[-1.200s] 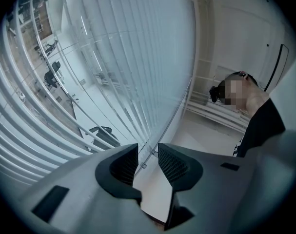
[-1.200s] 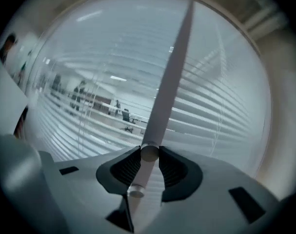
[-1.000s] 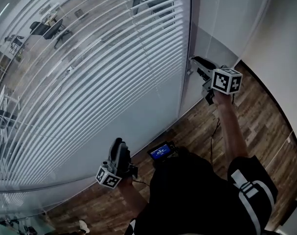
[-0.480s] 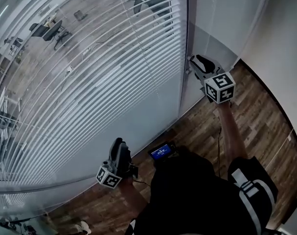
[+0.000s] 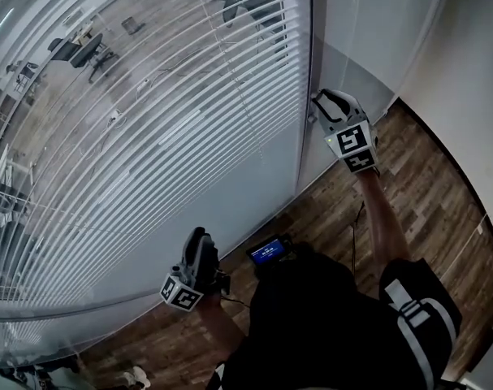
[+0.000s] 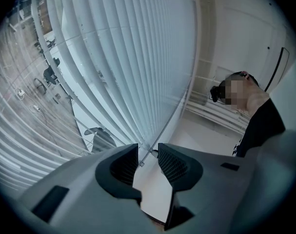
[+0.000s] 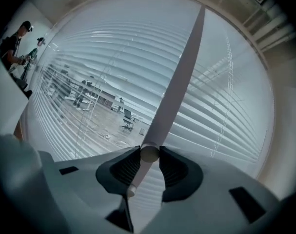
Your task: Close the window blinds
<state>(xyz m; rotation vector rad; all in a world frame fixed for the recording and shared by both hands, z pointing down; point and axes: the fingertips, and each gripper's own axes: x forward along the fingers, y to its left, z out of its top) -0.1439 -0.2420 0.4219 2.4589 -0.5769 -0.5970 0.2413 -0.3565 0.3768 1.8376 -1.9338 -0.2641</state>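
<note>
**Right tongs on the tilt wand, left tongs idle and open**

My right gripper (image 5: 323, 97) is up at the right edge of the window blinds (image 5: 173, 128), just beside the dark vertical frame post (image 5: 304, 161). In the right gripper view the white tilt wand (image 7: 174, 89) comes down on a slant across the slats. Its round lower end sits squarely between the two dark pads (image 7: 126, 167) and touches both. The jaws have just been closing a little, and they grip the wand at a fairly wide setting, since the wand itself fills the gap.

My left gripper (image 5: 196, 238) hangs low at the left, close to my torso and pointed towards the glass, well apart from the right one. Its own view shows the jaws standing apart with nothing pressed between them. A thin cord-like line (image 6: 174, 116) runs beyond the tips; I cannot tell what it is.

The blinds cover the glass from the top of the head view down to a plain pale panel (image 5: 230, 193). Their slats are tilted open enough that office chairs (image 5: 75, 49) on the far side show through the gaps. A wooden floor (image 5: 441, 185) runs below, with a white wall (image 5: 465, 71) at the right.
</note>
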